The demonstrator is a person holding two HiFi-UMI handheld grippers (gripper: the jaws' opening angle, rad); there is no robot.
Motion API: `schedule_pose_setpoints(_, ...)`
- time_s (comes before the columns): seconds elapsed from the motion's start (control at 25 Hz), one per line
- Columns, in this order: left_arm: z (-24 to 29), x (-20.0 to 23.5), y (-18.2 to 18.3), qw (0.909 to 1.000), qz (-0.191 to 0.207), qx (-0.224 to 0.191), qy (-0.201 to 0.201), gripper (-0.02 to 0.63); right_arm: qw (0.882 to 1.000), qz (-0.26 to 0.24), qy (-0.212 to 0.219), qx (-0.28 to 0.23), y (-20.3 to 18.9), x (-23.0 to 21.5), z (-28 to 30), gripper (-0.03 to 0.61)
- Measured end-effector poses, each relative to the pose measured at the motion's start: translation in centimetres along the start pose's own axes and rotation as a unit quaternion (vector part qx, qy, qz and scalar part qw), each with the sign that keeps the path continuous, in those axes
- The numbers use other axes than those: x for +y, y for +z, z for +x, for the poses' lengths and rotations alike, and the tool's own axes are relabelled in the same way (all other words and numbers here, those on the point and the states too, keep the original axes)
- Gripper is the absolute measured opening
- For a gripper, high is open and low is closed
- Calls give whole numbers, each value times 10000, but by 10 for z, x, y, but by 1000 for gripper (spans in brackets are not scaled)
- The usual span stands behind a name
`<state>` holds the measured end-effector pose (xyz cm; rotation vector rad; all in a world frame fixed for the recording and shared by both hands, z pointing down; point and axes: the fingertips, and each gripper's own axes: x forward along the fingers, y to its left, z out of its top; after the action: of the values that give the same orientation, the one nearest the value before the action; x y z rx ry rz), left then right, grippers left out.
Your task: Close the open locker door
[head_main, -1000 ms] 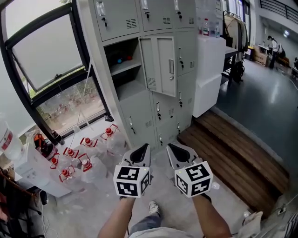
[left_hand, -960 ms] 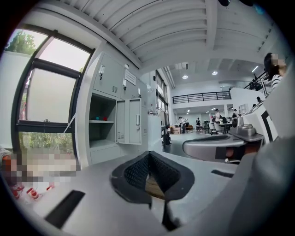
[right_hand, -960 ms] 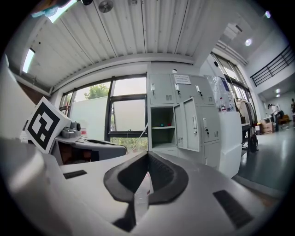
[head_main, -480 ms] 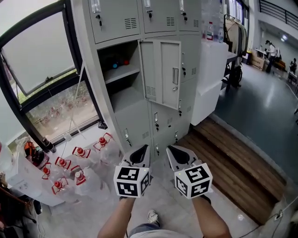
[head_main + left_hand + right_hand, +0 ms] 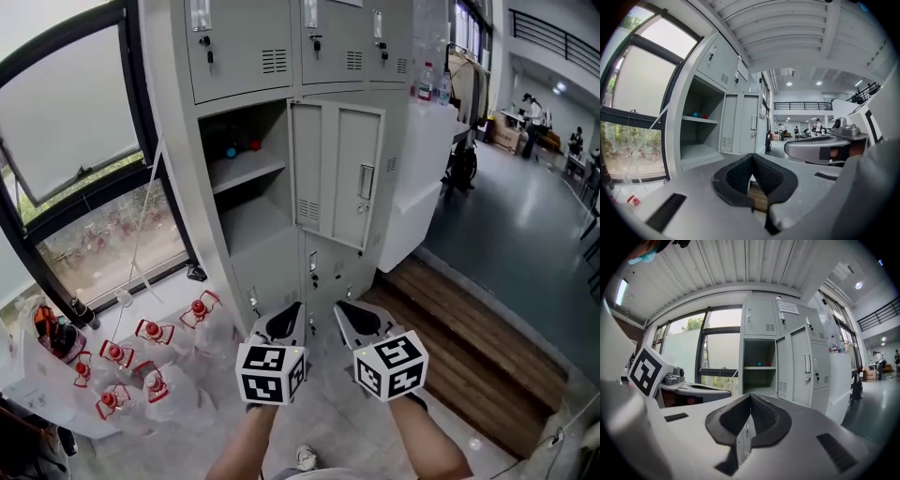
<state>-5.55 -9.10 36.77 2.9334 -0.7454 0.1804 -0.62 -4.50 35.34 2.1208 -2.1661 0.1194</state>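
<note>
The grey locker bank fills the top of the head view. One compartment (image 5: 246, 178) stands open, with a shelf and small blue and red items (image 5: 242, 147) at the back. Its door (image 5: 337, 173) is swung out to the right, handle facing me. My left gripper (image 5: 284, 319) and right gripper (image 5: 352, 317) hang side by side below the lockers, well short of the door, both shut and empty. The left gripper view shows its jaws (image 5: 752, 159) pressed together, the door (image 5: 740, 124) ahead. In the right gripper view the jaws (image 5: 750, 399) are shut, the door (image 5: 799, 364) ahead to the right.
Several large water bottles with red caps (image 5: 141, 356) lie on the floor at the left, under a big window (image 5: 75, 141). A wooden step (image 5: 469, 347) runs along the right. A white cabinet (image 5: 422, 159) stands beside the lockers. People stand far off in the hall (image 5: 530, 108).
The lockers and the open door have grown larger and nearer in the head view as I moved toward them. Both grippers stay shut and side by side.
</note>
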Motion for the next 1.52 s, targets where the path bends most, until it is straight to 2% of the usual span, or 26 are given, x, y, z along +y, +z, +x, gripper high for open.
schedule_pose_setpoints(0.2, 14, 19, 5, 9999, -33, -39, -106, 6, 10000, -39, -45, -34, 10, -1, 25, 6)
schedule_pose_setpoints(0.48, 31, 40, 11, 9998, 36, -26, -183, 6, 9995, 159, -152, -231, 17, -12, 50, 6)
schedule_pose_setpoints(0.88, 66, 33, 12, 9991, 178, 33, -384, 6, 9985, 201, -230, -450, 21, -40, 59, 6)
schedule_pose_setpoints(1.12, 95, 20, 18, 9987, 314, 3, -412, 7, 9981, 143, -232, -561, 25, -72, 65, 7)
schedule_pose_setpoints(1.52, 168, 7, 38, 9993, 339, -51, -173, 6, 9976, 83, 9, -683, 38, -150, 91, 8)
